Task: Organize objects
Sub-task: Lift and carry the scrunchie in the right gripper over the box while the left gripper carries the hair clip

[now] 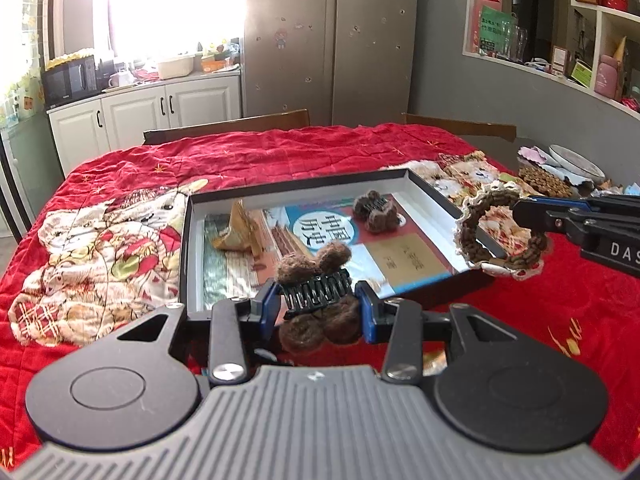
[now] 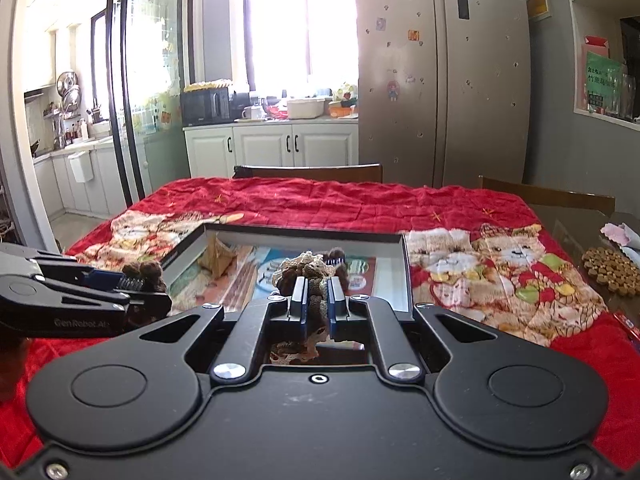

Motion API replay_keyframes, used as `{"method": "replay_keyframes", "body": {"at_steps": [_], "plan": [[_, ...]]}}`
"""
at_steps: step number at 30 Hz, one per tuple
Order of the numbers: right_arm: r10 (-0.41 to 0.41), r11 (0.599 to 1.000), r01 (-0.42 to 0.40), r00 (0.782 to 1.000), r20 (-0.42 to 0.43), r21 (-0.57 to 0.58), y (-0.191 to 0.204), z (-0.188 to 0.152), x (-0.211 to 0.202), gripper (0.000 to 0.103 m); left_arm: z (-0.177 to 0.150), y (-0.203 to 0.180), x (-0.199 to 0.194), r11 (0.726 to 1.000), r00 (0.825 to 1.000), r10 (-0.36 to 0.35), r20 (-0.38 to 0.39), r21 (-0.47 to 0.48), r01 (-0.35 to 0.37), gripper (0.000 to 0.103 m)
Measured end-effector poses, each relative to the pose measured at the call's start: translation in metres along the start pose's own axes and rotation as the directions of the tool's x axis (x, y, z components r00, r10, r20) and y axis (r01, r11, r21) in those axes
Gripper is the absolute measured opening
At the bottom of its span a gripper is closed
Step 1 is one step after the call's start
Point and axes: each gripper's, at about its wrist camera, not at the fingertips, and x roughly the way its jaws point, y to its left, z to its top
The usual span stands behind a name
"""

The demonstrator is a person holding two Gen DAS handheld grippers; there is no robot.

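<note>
Your left gripper clamps the fuzzy brown hair claw at the box's six o'clock edge; your right gripper pinches the crocheted scrunchie at its three o'clock rim, both lifted, probably so they drop inside beside the other claw.

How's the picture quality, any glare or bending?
Left wrist view: window blown out white, fridge and shelves bowed by the lens, box sharp. Right wrist view: window also overexposed, door frame curved, gripper body close and soft.
</note>
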Motion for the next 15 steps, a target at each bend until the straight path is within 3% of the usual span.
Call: {"method": "replay_keyframes", "body": {"at_steps": [15], "plan": [[-0.015,1.0,0.015,1.0,0.001,0.0,0.005,0.029,0.05,0.009,0.028,0.008,0.046,0.998,0.999,0.05,-0.01,-0.036,-0.05,0.044]]}}
